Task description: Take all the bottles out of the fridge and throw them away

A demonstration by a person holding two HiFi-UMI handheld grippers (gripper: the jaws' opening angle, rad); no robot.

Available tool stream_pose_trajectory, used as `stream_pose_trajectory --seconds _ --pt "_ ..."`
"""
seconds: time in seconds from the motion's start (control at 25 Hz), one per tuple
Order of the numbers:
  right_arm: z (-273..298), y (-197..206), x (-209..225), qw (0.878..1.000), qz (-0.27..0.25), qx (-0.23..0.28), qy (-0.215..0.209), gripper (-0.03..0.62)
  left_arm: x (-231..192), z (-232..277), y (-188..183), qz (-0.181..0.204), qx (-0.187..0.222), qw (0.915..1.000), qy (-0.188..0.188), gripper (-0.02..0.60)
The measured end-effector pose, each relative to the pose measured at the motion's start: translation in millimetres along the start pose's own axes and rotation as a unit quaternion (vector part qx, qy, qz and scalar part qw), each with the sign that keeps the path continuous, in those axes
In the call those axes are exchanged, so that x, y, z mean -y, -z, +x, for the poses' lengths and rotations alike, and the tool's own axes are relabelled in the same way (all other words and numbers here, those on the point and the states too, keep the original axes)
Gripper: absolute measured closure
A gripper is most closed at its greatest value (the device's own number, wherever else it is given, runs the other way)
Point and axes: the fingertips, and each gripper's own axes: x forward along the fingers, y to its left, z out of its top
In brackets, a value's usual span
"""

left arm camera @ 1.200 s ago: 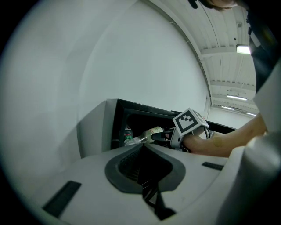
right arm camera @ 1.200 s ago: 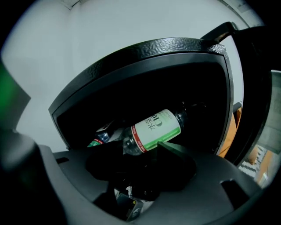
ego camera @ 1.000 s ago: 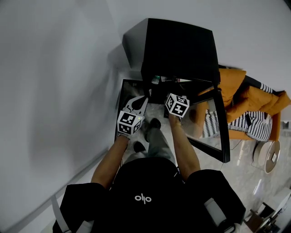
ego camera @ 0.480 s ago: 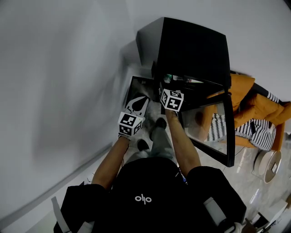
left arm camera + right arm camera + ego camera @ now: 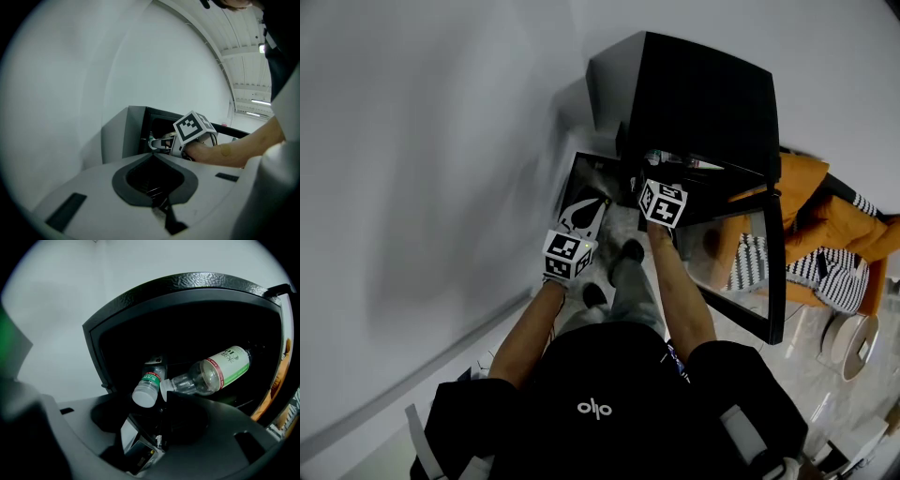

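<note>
A black mini fridge (image 5: pixel 703 94) stands against the wall with its door swung open. Two clear bottles lie inside, caps toward me: one with a green label (image 5: pixel 149 383) and a bigger one with a white and green label (image 5: pixel 213 373). They show faintly in the head view as bottles (image 5: pixel 654 157). My right gripper (image 5: pixel 649 180) reaches into the opening. Its jaws look open, and the right gripper (image 5: pixel 149 401) has the green-label bottle's cap just in front of the gap. My left gripper (image 5: pixel 598 202) hangs lower left of the fridge, and the left gripper (image 5: pixel 152 155) is shut and empty.
The fridge's glass door (image 5: pixel 764 272) stands open to the right. A white wall (image 5: pixel 412 169) runs close along the left. An orange seat with a striped cushion (image 5: pixel 825 258) sits beyond the door. The person's feet (image 5: pixel 623 255) stand in front of the fridge.
Both grippers have moved forward toward the fridge. The right one now sits closer to the bottles at the fridge's opening. The left jaws stay shut.
</note>
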Motion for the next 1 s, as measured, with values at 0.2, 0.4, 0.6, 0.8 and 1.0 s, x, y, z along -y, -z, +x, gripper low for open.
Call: stream_pose_trajectory --seconds 0.2,0.4,0.6,0.8,1.0 --pt "4.7 0.3 -8.6 0.999 0.026 -0.004 -0.018 0.355 2.8 -1.2 0.0 0.002 0.0 1.0 -0.001 0.581" --pt "13.4 -1.2 -7.7 1.0 0.023 -0.008 -0.017 0.368 -3.0 -5.8 2.9 0.0 -0.003 0.9999 -0.011 0.581" --pt "11.5 -0.3 -7.6 1.0 0.018 -0.01 -0.018 0.408 -6.0 -9.5 6.1 -0.003 -0.005 0.9999 -0.016 0.581" --pt "-1.9 6.4 -11.1 1.0 0.008 -0.01 -0.018 0.408 -1.2 -12.6 9.2 -0.004 -0.004 0.9999 -0.012 0.581" --pt "-15.7 15.6 -12.9 1.0 0.0 -0.011 -0.018 0.408 4.8 -15.8 11.0 -0.002 -0.005 1.0 -0.008 0.581"
